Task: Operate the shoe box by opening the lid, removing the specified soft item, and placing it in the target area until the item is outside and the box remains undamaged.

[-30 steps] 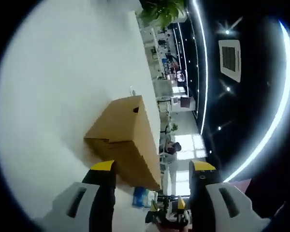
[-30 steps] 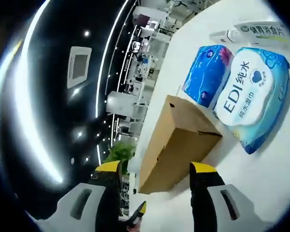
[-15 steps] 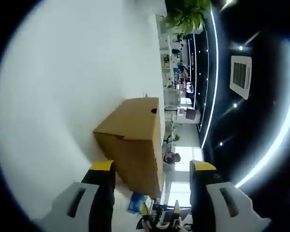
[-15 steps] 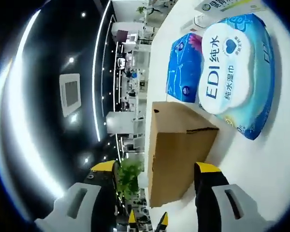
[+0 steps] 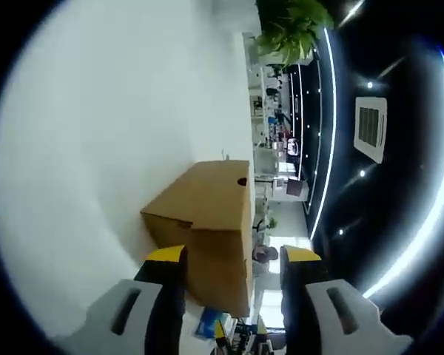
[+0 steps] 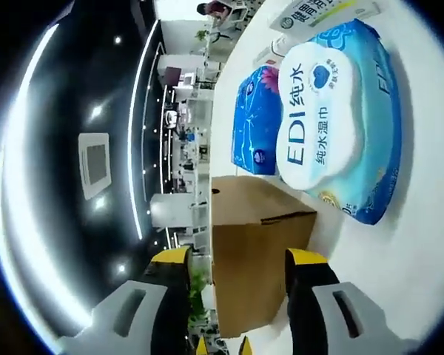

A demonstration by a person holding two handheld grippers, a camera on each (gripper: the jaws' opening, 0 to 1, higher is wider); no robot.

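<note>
Against the frame 0.5 s earlier, the shoe box (image 5: 207, 222) sits closer to the left gripper (image 5: 226, 255) in the left gripper view, its near corner now reaching down between the 2 yellow-tipped jaws; the gap between those jaws looks slightly narrower. In the right gripper view the box (image 6: 255, 251) has likewise drawn closer to the right gripper (image 6: 237, 255), and the blue wet-wipes pack (image 6: 340, 126) has swung further into frame — but both cameras rolled, so none of this reads as the things themselves moving.

The box's lower end is cut off behind the jaws in both views. A dark blue packet (image 6: 253, 122) lies partly behind the wipes pack, and a green-and-white carton (image 6: 322, 11) is clipped at the top edge. The yellow tips of the other gripper (image 5: 237, 329) peek in at the bottom of the left gripper view, too small to read.

The box is plain brown cardboard, lid closed, a small round hole in its side, resting on the white table (image 5: 96, 148) beside the wipes pack. Both grippers stand spread, gripping nothing; whether the tips touch the box I cannot tell.
</note>
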